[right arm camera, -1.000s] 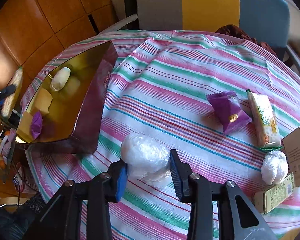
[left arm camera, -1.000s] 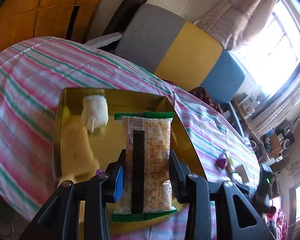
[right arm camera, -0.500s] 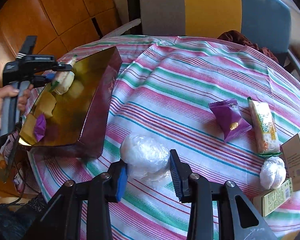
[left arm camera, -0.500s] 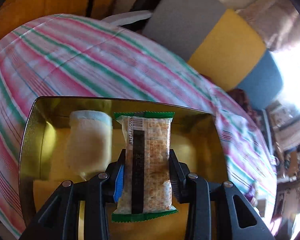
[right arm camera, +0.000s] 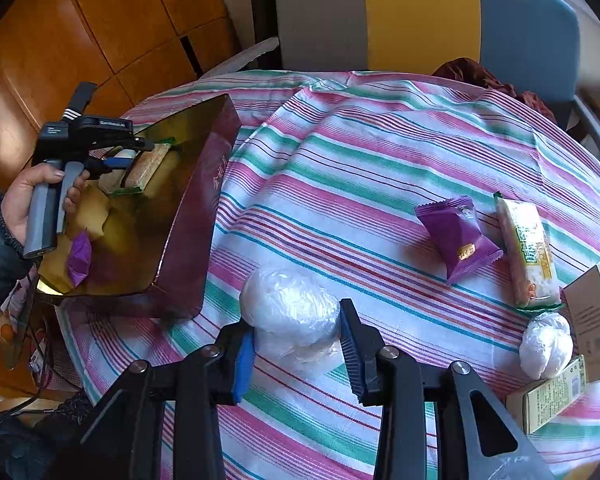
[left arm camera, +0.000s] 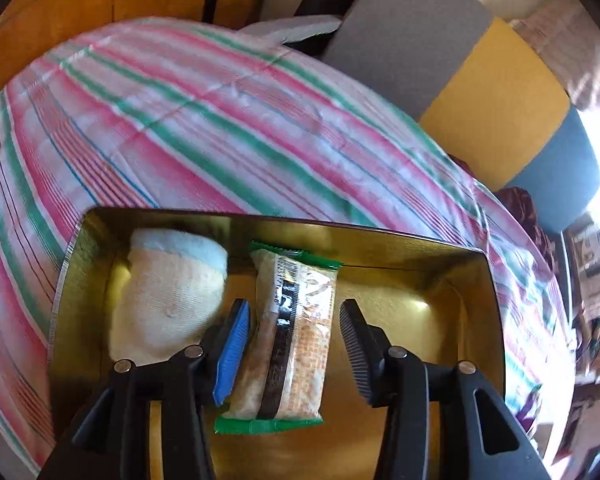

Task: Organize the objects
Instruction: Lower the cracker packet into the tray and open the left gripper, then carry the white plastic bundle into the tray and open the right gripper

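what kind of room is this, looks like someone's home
Most likely a lived-in home dining or living area. A round table under a striped tablecloth holds wrapped snacks and a gold-lined box, a grey, yellow and blue upholstered chair stands behind it, and wooden cabinet panels line the wall.

Left view: aimed steeply down, close over the gold box [left arm camera: 452, 280].
Right view: aimed down across the counter [right arm camera: 340, 168], farther back.
Shared: the box [right arm camera: 188, 208].
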The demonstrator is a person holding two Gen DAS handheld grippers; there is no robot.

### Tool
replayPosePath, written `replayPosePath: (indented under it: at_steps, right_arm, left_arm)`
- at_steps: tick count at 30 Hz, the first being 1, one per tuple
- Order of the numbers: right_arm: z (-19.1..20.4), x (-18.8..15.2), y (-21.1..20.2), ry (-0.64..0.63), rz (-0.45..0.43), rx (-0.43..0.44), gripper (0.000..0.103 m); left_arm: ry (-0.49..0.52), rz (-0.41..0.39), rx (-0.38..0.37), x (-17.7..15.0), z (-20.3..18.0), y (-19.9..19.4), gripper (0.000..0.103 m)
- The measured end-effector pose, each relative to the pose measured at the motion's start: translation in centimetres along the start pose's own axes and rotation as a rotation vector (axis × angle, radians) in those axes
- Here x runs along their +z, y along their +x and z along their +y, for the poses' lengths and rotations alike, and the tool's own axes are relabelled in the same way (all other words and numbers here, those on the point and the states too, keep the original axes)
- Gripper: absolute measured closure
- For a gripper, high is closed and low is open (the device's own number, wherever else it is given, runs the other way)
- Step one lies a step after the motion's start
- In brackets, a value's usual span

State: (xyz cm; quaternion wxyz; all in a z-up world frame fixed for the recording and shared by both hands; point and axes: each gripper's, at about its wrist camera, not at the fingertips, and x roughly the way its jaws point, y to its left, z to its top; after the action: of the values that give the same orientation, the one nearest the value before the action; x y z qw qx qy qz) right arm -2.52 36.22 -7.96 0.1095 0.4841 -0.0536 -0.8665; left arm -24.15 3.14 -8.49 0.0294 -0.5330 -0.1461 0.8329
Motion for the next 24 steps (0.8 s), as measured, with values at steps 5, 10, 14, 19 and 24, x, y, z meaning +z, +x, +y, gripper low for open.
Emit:
replayPosePath:
  at_steps: [5,10,14,19,24]
  right_arm:
    - [-0.1,-0.2,0.4,-0.006,0.013,-0.019,0.065]
    - [0.0,-0.2,0.7,-0.014,0.021,-0.032,0.065]
    - [0.1,-0.3,0.8,-0.018,0.022,-0.037,0.064]
    - [0.2,-0.3,0.8,-0.018,0.019,-0.044,0.064]
    - [0.1,-0.4,0.8,-0.012,0.015,-0.044,0.064]
  left_arm:
    - [0.111,-0.091,0.01,-1.4,-1.5,-3.6,0.056]
    - [0.239,-0.191,0.004,-5.2,-3.1,-8.5,0.056]
    - [0.333,-0.241,0.008,-8.9,-3.9,-11.5,0.056]
    - [0.386,-0.288,0.017,-12.5,-4.0,-14.1,0.056]
    - [0.424,-0.313,0.026,-14.9,-3.8,-15.8,0.056]
